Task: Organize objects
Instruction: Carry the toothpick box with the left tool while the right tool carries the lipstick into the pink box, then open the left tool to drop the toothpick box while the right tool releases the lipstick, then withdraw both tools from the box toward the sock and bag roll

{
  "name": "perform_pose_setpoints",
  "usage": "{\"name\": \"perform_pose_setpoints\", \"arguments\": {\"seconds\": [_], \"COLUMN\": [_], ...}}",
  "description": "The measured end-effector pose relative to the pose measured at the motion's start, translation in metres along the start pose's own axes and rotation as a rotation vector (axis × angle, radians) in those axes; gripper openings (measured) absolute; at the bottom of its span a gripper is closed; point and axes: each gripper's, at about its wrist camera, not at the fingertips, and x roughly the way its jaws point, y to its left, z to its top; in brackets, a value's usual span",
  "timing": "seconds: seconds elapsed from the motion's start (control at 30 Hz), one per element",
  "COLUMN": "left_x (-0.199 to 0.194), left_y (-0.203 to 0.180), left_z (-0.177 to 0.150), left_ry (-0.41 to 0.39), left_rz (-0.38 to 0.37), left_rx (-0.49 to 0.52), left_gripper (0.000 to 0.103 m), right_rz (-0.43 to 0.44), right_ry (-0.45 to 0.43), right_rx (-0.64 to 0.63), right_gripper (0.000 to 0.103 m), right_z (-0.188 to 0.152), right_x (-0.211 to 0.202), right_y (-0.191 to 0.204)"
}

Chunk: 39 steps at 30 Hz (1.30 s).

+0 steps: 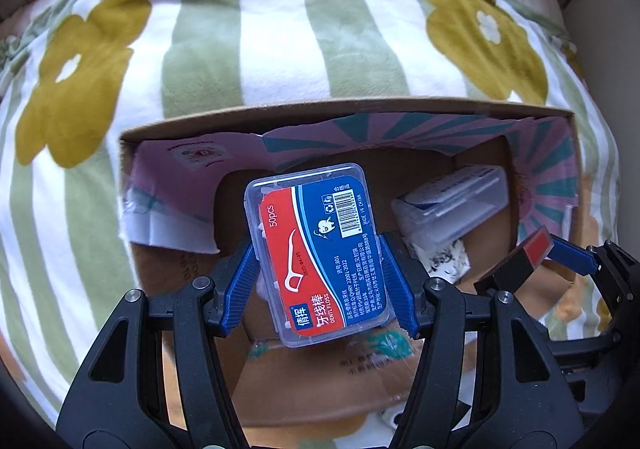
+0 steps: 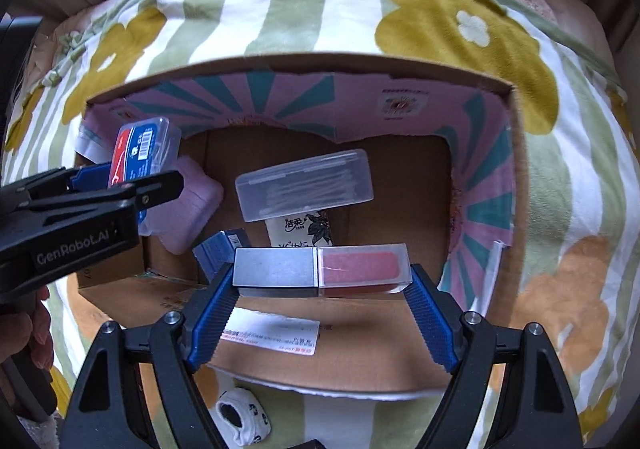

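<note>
left gripper (image 1: 326,269) grips floss box (image 1: 320,253); purple case (image 2: 188,201) only in right view

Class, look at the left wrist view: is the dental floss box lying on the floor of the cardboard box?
No, the left gripper holds the dental floss box clamped above it.

A soft plush blanket (image 2: 304,1) with green and white stripes and mustard flowers is spread as the supporting surface. An open brown cardboard box (image 2: 360,67) and a small black-and-white sock (image 2: 240,419) are laid directly on it.
</note>
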Motion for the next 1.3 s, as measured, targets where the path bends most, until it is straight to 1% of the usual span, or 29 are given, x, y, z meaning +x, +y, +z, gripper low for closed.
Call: {"name": "perform_pose_setpoints", "arguments": {"seconds": [0.2,0.47,0.53,0.57,0.6,0.63,0.67,0.7,0.83,1.07,1.3], "left_x": [0.021,0.023,0.023,0.023,0.022,0.021,0.018,0.016,0.016,0.011,-0.017], "left_y": [-0.001,-0.007,-0.008,-0.01,-0.012,-0.013,-0.015,-0.016,-0.018,-0.019,-0.018], "left_z": [0.007,0.015,0.017,0.018,0.019,0.02,0.02,0.02,0.024,0.023,0.015], "left_ry": [0.03,0.028,0.033,0.032,0.027,0.019,0.005,-0.002,-0.001,0.0,-0.025], "left_rz": [0.01,0.021,0.03,0.041,0.041,0.026,0.013,0.016,0.013,0.014,0.007], "left_rx": [0.001,0.019,0.02,0.026,0.033,0.039,0.043,0.047,0.041,0.034,0.018], "left_gripper": [0.056,0.056,0.057,0.062,0.087,0.102,0.103,0.103,0.103,0.103,0.103], "right_rz": [0.013,0.024,0.024,0.011,0.001,-0.001,0.011,0.013,0.013,0.016,0.008], "right_ry": [0.029,0.047,0.042,0.034,0.03,0.027,0.022,0.02,0.025,0.023,0.001], "right_rx": [-0.019,-0.022,-0.019,-0.022,-0.023,-0.019,-0.017,-0.02,-0.057,-0.062,-0.081], "right_gripper": [0.08,0.08,0.08,0.08,0.082,0.085,0.094,0.096,0.096,0.096,0.096], "right_z": [0.001,0.002,0.001,0.0,0.0,-0.001,-0.002,-0.004,-0.011,-0.018,-0.028], "right_x": [0.014,0.019,0.019,0.018,0.018,0.018,0.018,0.017,0.017,0.01,-0.018], "right_y": [0.0,-0.003,-0.005,-0.005,-0.005,-0.006,-0.007,-0.007,-0.006,-0.009,-0.008]}}
